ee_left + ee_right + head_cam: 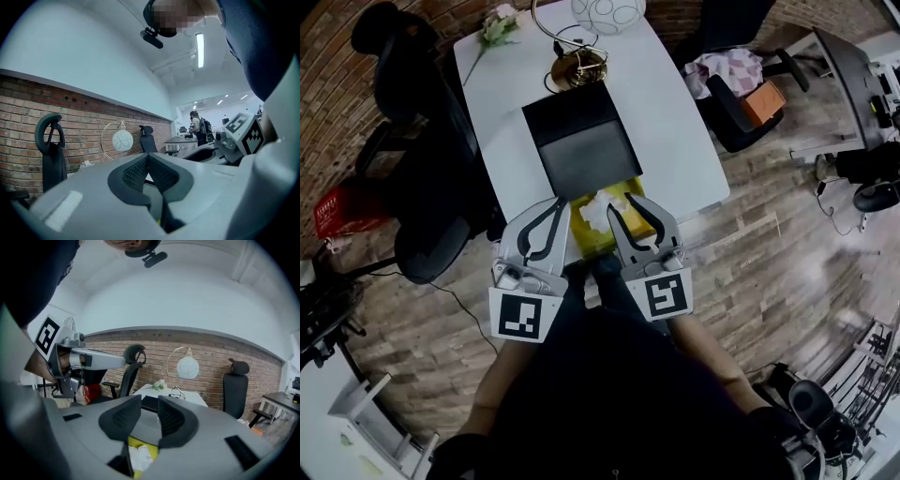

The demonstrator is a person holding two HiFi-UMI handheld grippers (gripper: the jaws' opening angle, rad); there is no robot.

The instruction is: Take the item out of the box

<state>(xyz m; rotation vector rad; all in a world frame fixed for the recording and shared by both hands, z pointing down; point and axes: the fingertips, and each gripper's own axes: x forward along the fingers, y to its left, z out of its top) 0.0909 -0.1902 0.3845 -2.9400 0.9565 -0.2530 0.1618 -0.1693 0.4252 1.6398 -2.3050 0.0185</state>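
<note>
From the head view we look down on a white table (675, 112) on a wood floor. A yellow box (592, 242) sits at the table's near edge with a white item (598, 208) lying in it. Just behind the box lies a black case (581, 141). At the far end stand a globe lamp (609, 11) and a flower (499, 23). A black chair (403, 56) is at the left and a red bag (342, 211) lies on the floor near it. The left gripper (560, 202) hangs over the box's left edge, with its jaws meeting at the tips. The right gripper (622, 204) is over the box, its jaws spread with the white item below them. We cannot tell whether either gripper touches the box.

In the left gripper view we see the left gripper (148, 157) with its pads pressed together at the tips and nothing between them. Beyond it are a brick wall (28, 108), the globe lamp (122, 139) and the black chair (52, 140). The right gripper's marker cube (243, 131) shows at the right.

In the right gripper view we find the right gripper (149, 399) with its jaws apart and holding nothing. Below the gap we see the yellow box (149, 443) and the white item (140, 456) in it. The black case (150, 403) and the flower (160, 384) lie further on. The left gripper's cube (47, 336) is at the left.
</note>
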